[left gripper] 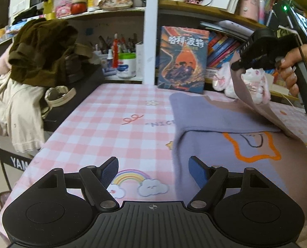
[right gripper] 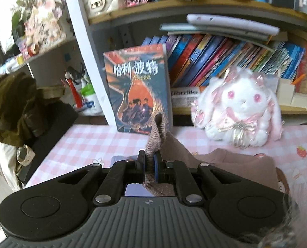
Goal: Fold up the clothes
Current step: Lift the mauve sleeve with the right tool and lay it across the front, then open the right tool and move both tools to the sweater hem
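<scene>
A lilac and mauve-brown top [left gripper: 225,122] with an orange star outline lies on the pink checked tablecloth [left gripper: 103,124], one fold laid across it. My left gripper [left gripper: 153,170] hovers open at the garment's left edge with nothing between its blue pads. In the left wrist view my right gripper [left gripper: 239,65], held by a hand, lifts a mauve sleeve up and to the right. In the right wrist view that gripper [right gripper: 150,166] is shut on the ribbed mauve cuff [right gripper: 156,132], which sticks up between the pads.
A book [left gripper: 182,59] stands upright at the table's back edge beside a white post. A white plush rabbit [right gripper: 240,107] sits at the back right. Olive and cream clothes [left gripper: 37,53] are heaped on a black keyboard at the left. Crowded shelves rise behind.
</scene>
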`<state>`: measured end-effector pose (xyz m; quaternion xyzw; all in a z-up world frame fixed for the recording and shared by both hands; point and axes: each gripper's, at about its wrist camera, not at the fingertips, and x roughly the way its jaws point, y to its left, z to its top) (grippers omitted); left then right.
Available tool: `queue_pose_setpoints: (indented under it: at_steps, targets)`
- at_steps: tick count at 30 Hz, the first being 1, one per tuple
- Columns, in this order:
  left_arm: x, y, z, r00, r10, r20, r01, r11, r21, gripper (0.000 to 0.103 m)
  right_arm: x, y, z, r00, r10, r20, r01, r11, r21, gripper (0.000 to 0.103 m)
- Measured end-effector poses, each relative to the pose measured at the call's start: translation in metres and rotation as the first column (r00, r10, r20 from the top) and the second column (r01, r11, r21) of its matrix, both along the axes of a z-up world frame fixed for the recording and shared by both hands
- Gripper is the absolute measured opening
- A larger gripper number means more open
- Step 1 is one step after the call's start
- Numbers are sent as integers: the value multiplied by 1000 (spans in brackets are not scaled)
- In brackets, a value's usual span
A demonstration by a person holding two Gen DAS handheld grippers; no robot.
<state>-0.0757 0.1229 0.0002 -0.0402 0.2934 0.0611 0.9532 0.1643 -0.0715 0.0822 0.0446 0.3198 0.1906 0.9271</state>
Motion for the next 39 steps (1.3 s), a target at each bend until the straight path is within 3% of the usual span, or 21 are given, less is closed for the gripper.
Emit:
queue_pose_setpoints:
  at_steps: [13, 14, 17, 21, 25, 33, 39]
  targets:
    - [0, 9, -2, 1000, -6, -13, 6, 1000, 1, 77, 15, 14, -33, 995, -9, -95, 9, 1000, -3, 9]
    - [0, 8, -2, 1000, -10, -11, 10, 1000, 1, 77, 14, 14, -33, 995, -2, -97, 3, 1000, 4, 15]
    - [2, 6, -1, 1000, -23, -8, 23, 1000, 2, 77, 10, 10, -28, 995, 38, -92, -36, 999, 31, 51]
    - [6, 1, -2, 999, -46, -8, 46, 999, -2, 77, -1, 1, -18, 993, 94, -68, -91, 995, 48, 51]
    - [12, -6, -4, 997, -70, -19, 70, 998, -9, 77, -19, -17, -16, 995, 84, -61, -82, 996, 23, 52]
    - [25, -17, -11, 993, -105, -55, 103, 993, -49, 77, -75, -82, -33, 994, -46, -97, 40, 997, -69, 53]
    - [29, -36, -14, 990, -123, -72, 119, 991, -55, 77, -123, -141, -53, 976, -169, -136, 153, 980, -125, 53]
